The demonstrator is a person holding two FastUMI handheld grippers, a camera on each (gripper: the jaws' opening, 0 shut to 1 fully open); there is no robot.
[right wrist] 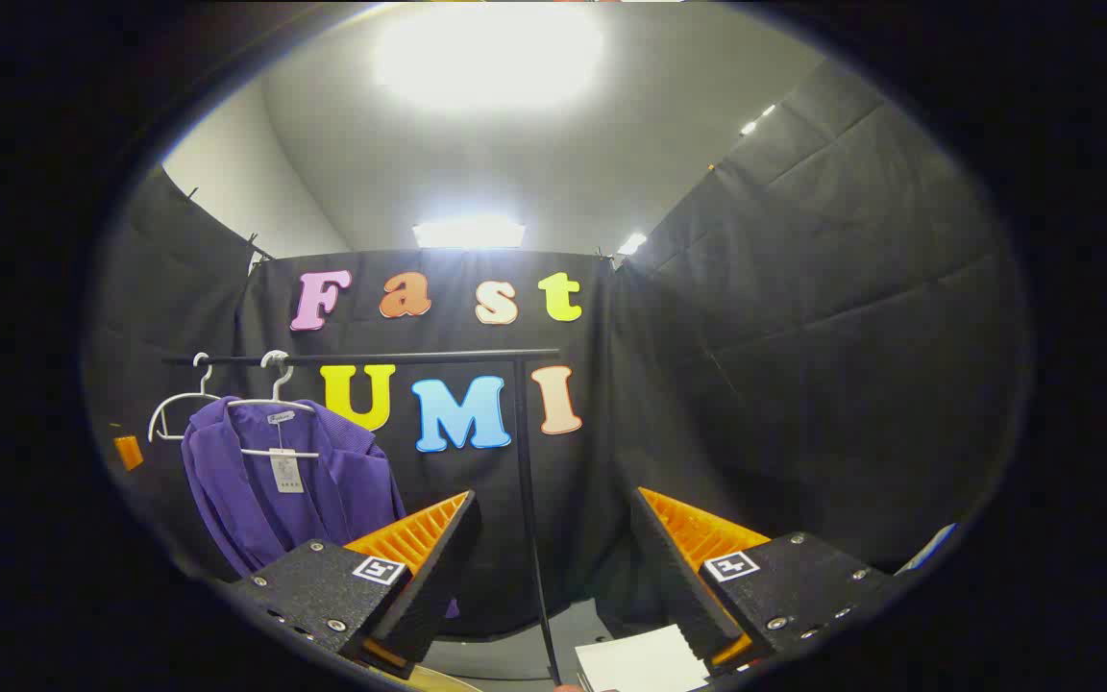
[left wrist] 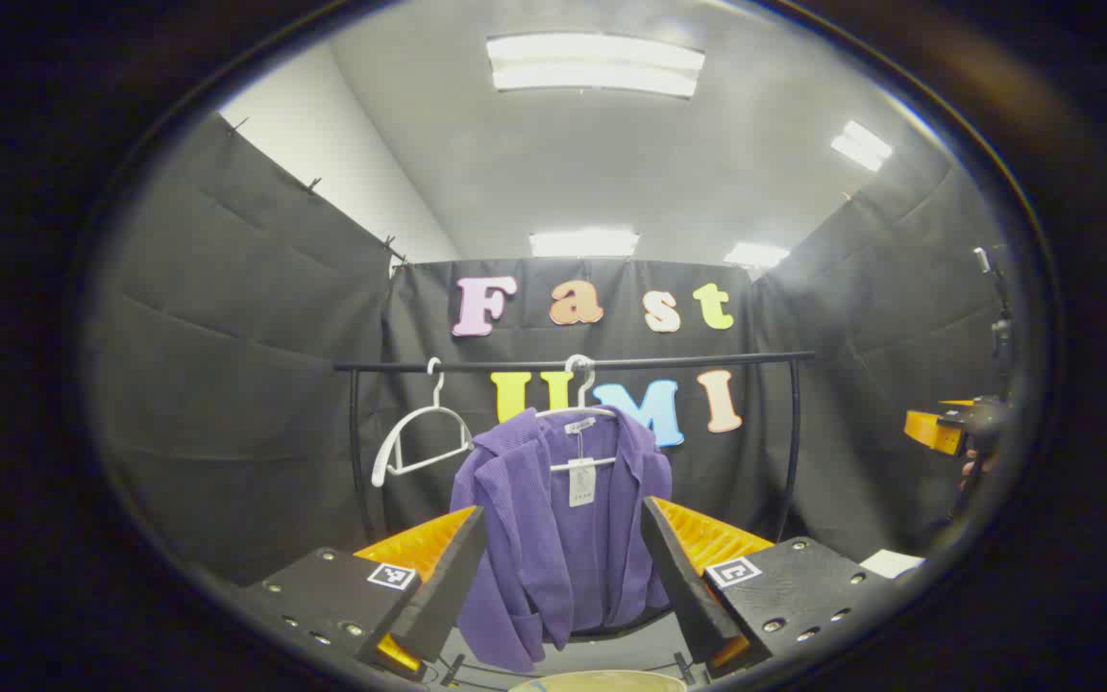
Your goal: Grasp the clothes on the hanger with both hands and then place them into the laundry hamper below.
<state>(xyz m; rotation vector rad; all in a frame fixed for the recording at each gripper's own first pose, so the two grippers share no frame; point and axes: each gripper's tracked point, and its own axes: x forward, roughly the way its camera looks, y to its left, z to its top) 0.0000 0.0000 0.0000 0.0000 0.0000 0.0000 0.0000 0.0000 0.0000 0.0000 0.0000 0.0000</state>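
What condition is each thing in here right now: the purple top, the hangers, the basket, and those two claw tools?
Purple garment: hanging on its hanger, untouched.
White hanger under it: hooked on the rail.
Second white hanger: bare, tilted on the rail.
Hamper: below the garment, only its rim visible.
Left gripper: open, holding nothing.
Right gripper: open, holding nothing.

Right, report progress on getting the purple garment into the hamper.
Nothing looks done yet: the purple ribbed garment hangs on its white hanger on the black rail. In hand: the left gripper is open, lined up before it; the right gripper is open, off to the side. Left: grasp, lift off, lower into the hamper.
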